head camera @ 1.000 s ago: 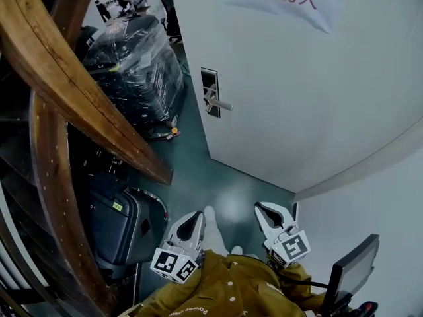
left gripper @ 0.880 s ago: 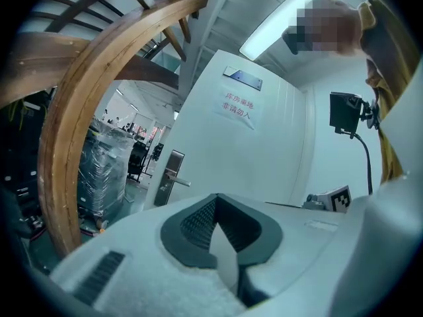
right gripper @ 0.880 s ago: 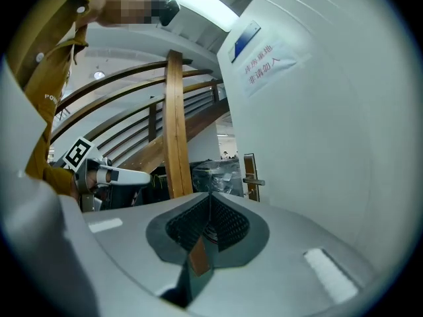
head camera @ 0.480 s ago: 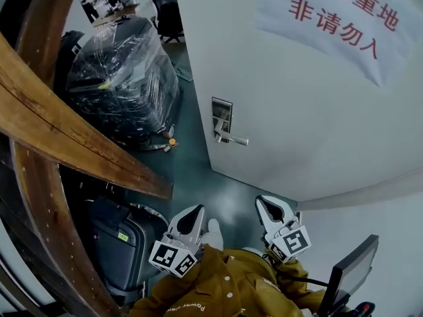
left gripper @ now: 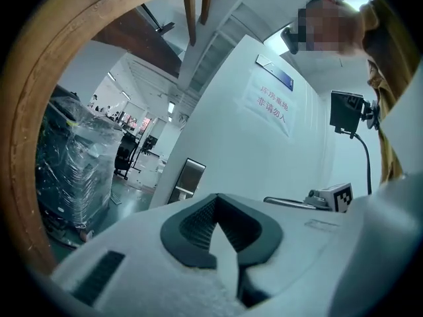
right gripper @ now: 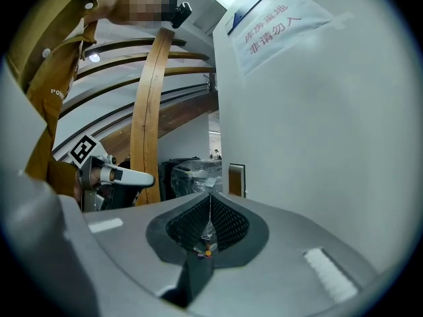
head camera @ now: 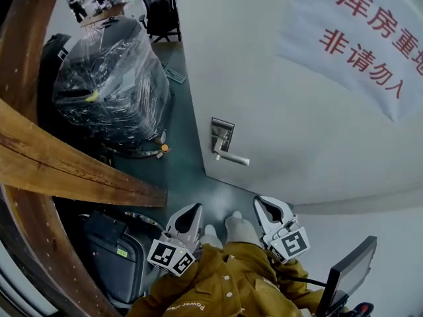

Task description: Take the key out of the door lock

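In the head view a white door point(head camera: 297, 111) stands ahead, with a paper sign point(head camera: 363, 38) in red characters high on it. The door lock point(head camera: 222, 135) is a metal plate near the door's left edge, and its lever handle point(head camera: 232, 156) juts to the right. The key is too small to make out there. The left gripper point(head camera: 193, 211) and the right gripper point(head camera: 262, 207) sit low in the frame, side by side. Both point up toward the door, well apart from the lock and close to the person's mustard jacket point(head camera: 225, 286). To the left, on the teal floor point(head camera: 185, 170), are a plastic-wrapped load point(head camera: 109, 78) and a black case point(head camera: 112, 243), with a curved wooden beam point(head camera: 66, 177) crossing in front of them. A monitor point(head camera: 347, 269) shows at the lower right. In the left gripper view that gripper's jaws are clenched, their pads meeting at the tip with nothing between them. Past them the lock plate shows as a dark rectangle on the door, the sign hangs higher up, and the right gripper's marker cube peeks in at the right. In the right gripper view its jaws are likewise clenched and empty. The door fills the right side, the lock plate stands just above the jaw tips, and the left gripper shows at the left in front of the wooden beam.
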{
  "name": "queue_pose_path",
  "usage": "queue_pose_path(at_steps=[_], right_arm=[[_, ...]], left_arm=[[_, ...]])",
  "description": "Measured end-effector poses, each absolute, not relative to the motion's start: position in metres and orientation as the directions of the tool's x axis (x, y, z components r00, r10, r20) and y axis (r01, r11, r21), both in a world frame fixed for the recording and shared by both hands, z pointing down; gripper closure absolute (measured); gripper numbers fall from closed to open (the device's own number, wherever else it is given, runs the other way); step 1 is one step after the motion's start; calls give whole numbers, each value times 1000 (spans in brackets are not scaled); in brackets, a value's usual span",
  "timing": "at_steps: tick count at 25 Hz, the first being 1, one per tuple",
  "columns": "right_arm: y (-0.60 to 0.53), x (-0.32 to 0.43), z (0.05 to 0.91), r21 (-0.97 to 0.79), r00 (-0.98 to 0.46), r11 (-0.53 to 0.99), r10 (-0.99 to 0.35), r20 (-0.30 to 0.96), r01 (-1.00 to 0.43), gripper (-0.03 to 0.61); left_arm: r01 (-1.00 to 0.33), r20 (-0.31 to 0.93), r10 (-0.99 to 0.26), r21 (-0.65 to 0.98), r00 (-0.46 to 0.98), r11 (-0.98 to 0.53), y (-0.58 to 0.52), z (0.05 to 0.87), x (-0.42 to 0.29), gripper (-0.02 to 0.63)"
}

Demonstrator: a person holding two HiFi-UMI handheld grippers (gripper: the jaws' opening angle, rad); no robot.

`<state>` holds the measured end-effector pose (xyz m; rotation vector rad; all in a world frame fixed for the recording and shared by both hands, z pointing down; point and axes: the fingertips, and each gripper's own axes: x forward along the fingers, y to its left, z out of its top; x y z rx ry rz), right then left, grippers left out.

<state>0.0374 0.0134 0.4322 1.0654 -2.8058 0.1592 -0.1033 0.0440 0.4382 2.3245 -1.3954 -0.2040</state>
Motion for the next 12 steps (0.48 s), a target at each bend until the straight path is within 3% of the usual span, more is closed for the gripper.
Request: queue_pose_path(at_steps=[12], right_arm=[[-59, 52, 395, -14, -711, 712, -701, 50, -702, 572]], left_arm=[[-833, 75, -891, 398, 447, -385, -27, 426, -72, 615]])
